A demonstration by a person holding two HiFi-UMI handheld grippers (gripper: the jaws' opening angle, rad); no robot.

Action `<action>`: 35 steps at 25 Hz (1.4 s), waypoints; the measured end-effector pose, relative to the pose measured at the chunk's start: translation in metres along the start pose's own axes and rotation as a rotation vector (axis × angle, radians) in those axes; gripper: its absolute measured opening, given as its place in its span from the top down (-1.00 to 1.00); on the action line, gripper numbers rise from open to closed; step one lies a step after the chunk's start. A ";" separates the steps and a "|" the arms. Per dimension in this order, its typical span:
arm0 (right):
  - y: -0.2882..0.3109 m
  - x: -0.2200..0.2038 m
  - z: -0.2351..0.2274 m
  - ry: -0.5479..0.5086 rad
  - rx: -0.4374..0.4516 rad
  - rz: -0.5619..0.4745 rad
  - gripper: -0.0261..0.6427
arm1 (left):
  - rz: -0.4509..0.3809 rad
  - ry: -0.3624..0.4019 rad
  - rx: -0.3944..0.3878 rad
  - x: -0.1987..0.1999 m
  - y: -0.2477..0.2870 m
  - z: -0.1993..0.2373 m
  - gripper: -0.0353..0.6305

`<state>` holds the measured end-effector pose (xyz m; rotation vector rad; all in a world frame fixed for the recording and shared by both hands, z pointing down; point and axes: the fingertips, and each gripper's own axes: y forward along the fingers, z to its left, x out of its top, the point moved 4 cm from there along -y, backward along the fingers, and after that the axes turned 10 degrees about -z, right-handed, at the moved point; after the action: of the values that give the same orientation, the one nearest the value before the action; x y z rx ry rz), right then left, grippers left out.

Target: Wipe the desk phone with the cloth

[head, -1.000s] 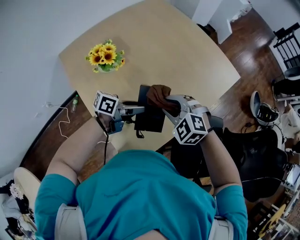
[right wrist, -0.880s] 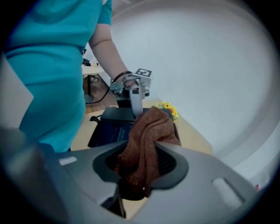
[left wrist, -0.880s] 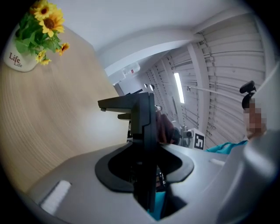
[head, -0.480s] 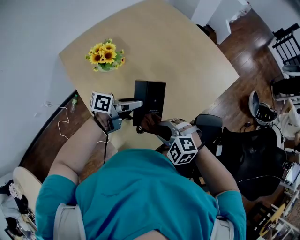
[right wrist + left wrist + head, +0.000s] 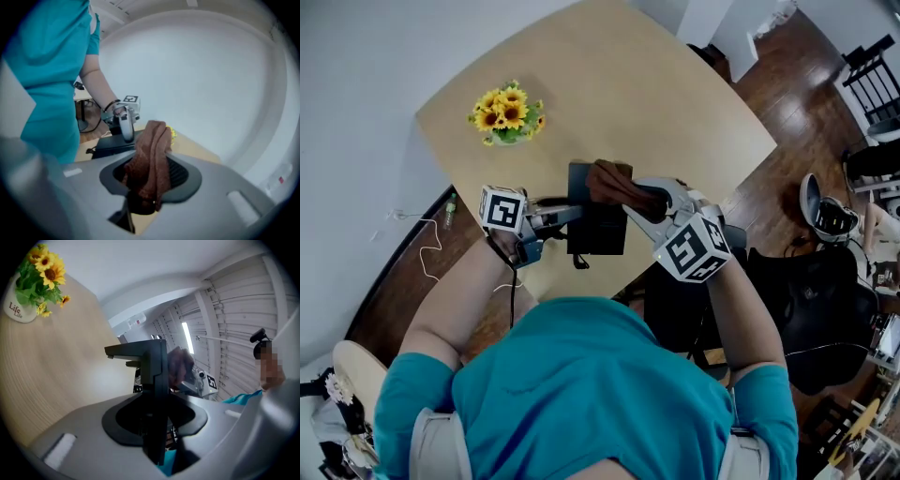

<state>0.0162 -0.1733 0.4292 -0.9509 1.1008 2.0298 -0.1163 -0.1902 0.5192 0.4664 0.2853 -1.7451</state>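
Note:
The black desk phone lies near the front edge of the light wooden table. My left gripper is shut on the phone's left edge, and in the left gripper view the dark slab of the phone runs between the jaws. My right gripper is shut on a brown cloth, which rests on the phone's far end. In the right gripper view the cloth hangs bunched from the jaws, with the phone and the left gripper behind it.
A pot of sunflowers stands at the table's far left. A black office chair is close by on the right, over dark wood floor. A white cable lies on the floor at left. The table's front edge is just beneath the phone.
The right gripper with the cloth was over the phone's far end, pulled back to its near end, and is now at the far end again. The left gripper has hardly moved.

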 end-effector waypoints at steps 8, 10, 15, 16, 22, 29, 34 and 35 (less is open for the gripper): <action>0.006 -0.010 0.059 -0.104 0.103 0.057 0.55 | -0.089 -0.046 -0.052 0.008 -0.005 -0.008 0.40; 0.003 -0.011 0.085 -0.092 0.155 0.047 0.55 | -0.082 -0.019 -0.069 0.008 -0.011 -0.008 0.40; -0.024 0.015 0.084 0.016 0.146 -0.140 0.55 | -0.096 -0.030 -0.214 0.007 -0.013 -0.011 0.41; -0.033 0.023 0.071 0.060 0.117 -0.211 0.55 | -0.102 -0.026 -0.235 0.007 -0.014 -0.011 0.41; -0.062 0.035 -0.015 0.402 -0.113 -0.496 0.55 | -0.134 -0.013 -0.409 0.011 -0.018 -0.027 0.40; -0.038 0.057 -0.032 0.326 -0.056 -0.542 0.55 | -0.188 -0.032 -0.581 0.010 -0.021 -0.042 0.41; -0.035 0.055 0.001 0.209 0.082 -0.421 0.55 | -0.250 -0.042 -0.597 0.017 -0.027 -0.040 0.41; -0.037 0.052 0.010 0.208 0.113 -0.391 0.55 | -0.265 -0.041 -0.604 0.020 -0.029 -0.040 0.41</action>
<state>0.0142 -0.1384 0.3746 -1.2311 1.0277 1.5659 -0.1421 -0.1834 0.4732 -0.0500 0.8436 -1.8103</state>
